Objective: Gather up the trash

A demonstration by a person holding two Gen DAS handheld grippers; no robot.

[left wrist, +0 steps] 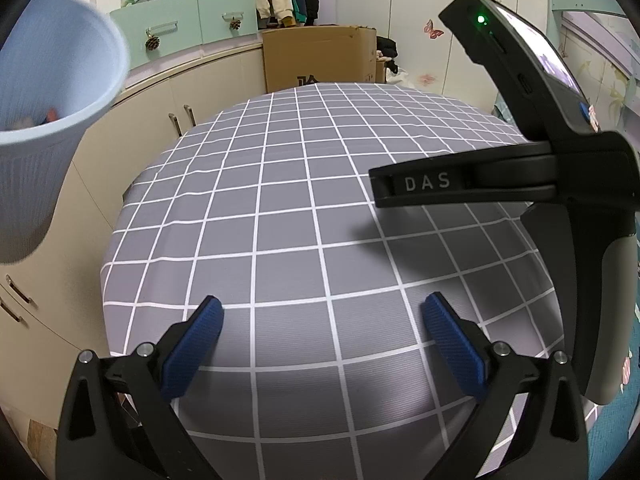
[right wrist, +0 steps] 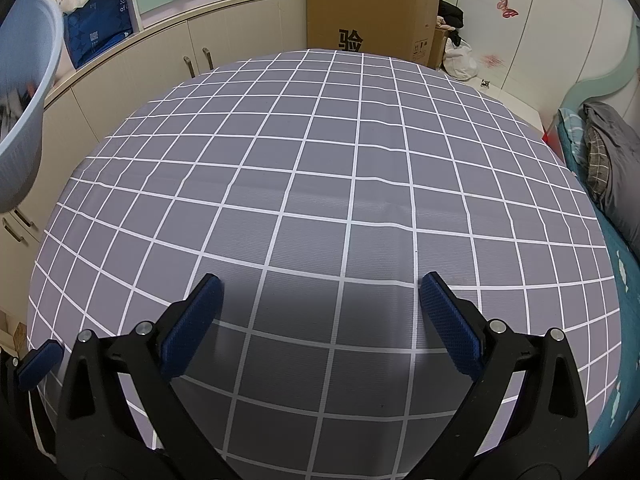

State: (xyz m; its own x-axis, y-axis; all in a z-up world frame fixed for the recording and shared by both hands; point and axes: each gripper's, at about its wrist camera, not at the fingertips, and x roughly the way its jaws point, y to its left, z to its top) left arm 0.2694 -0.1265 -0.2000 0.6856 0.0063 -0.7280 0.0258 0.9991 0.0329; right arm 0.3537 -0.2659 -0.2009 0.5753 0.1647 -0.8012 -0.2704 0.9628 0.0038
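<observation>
Both grippers empty over a checked cloth; trash bin high at far left.

Nearest: the left gripper [left wrist: 322,312], jaws spread wide, nothing between the blue pads; the right gripper [right wrist: 320,292], jaws likewise spread and empty. Seen from the left wrist, the right gripper's body crosses in from the right, just beside and slightly ahead. Beneath both: a grey tablecloth [right wrist: 320,168] with a white grid, no loose trash showing on it in either view. Further: the pale blue bin [left wrist: 52,92], tilted and blurred, lies up and to the left of both sets of jaws, mouth turned toward the cameras, with some small items inside, kind not discernible. Judged nearer the left gripper. Beyond: cream cabinets [right wrist: 168,60], a cardboard box [right wrist: 368,20].
</observation>
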